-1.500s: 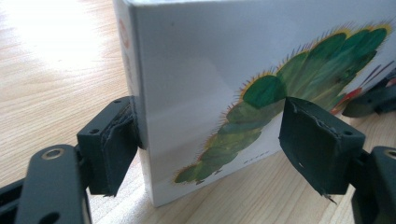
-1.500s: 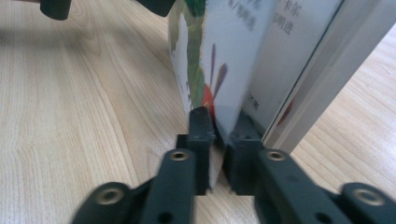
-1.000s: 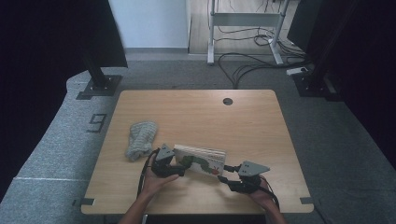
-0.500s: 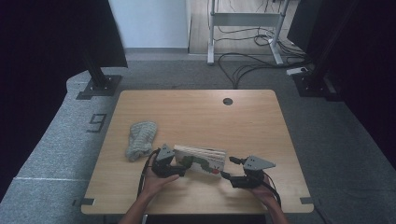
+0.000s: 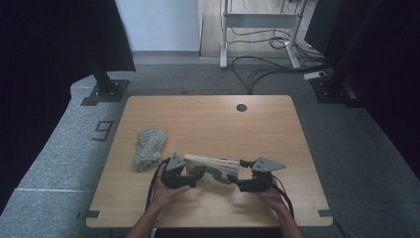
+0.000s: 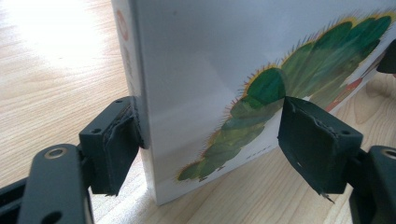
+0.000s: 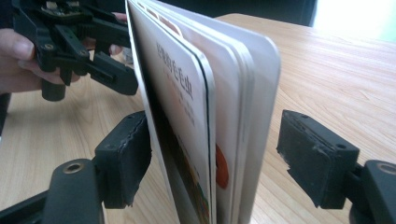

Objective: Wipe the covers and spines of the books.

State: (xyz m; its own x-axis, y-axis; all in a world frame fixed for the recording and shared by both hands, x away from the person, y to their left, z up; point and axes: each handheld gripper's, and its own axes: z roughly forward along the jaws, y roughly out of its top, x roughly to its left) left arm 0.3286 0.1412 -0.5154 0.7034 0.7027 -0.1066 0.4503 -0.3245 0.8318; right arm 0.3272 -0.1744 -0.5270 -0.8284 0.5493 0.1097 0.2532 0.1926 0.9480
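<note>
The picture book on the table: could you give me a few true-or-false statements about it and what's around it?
1. The picture book stands on edge on the wooden table. True.
2. A green caterpillar is on its cover. True.
3. The right gripper clamps the book. False: its jaws have just opened; a gap shows beside one pad.
4. A red mug sits left of the book. False: a grey knitted cloth lies there.
</note>
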